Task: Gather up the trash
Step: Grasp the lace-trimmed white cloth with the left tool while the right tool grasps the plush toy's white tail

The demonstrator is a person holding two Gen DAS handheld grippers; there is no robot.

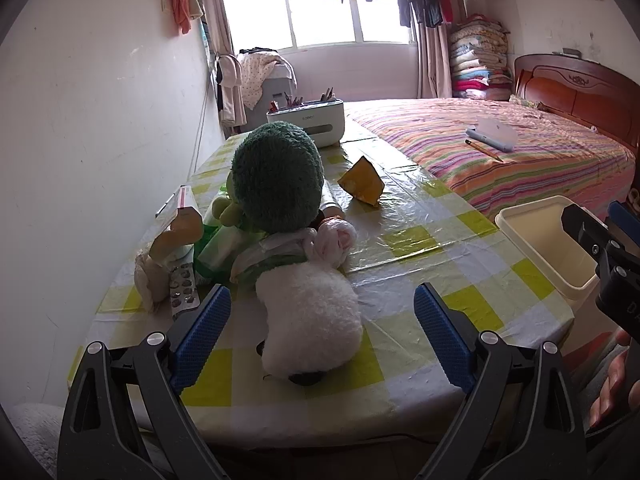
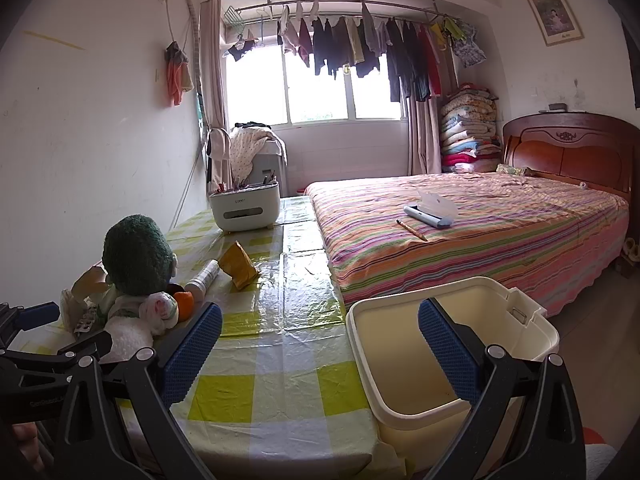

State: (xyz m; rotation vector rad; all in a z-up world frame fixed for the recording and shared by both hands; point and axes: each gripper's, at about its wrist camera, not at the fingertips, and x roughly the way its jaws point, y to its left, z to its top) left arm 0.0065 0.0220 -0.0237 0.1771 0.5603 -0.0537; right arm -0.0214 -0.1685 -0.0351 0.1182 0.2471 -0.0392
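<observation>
A cream trash bin (image 2: 452, 344) stands open at the table's right edge; it also shows in the left wrist view (image 1: 544, 240). Trash lies on the checked table (image 1: 400, 272): a crumpled yellow wrapper (image 1: 362, 185), a blister pack (image 1: 183, 288), a crumpled tissue (image 1: 149, 280), a pink-white plastic bag (image 1: 334, 240) and a white tube (image 2: 204, 274). A green and white plush toy (image 1: 280, 200) lies among them. My left gripper (image 1: 322, 328) is open around the plush's white end. My right gripper (image 2: 320, 344) is open and empty, above the table's edge and the bin.
A white desk organiser (image 1: 306, 118) stands at the table's far end. A small carton (image 1: 186, 210) lies by the left wall. An orange (image 2: 185, 305) sits by the plush. A striped bed (image 2: 480, 224) with a pencil and case lies right of the table.
</observation>
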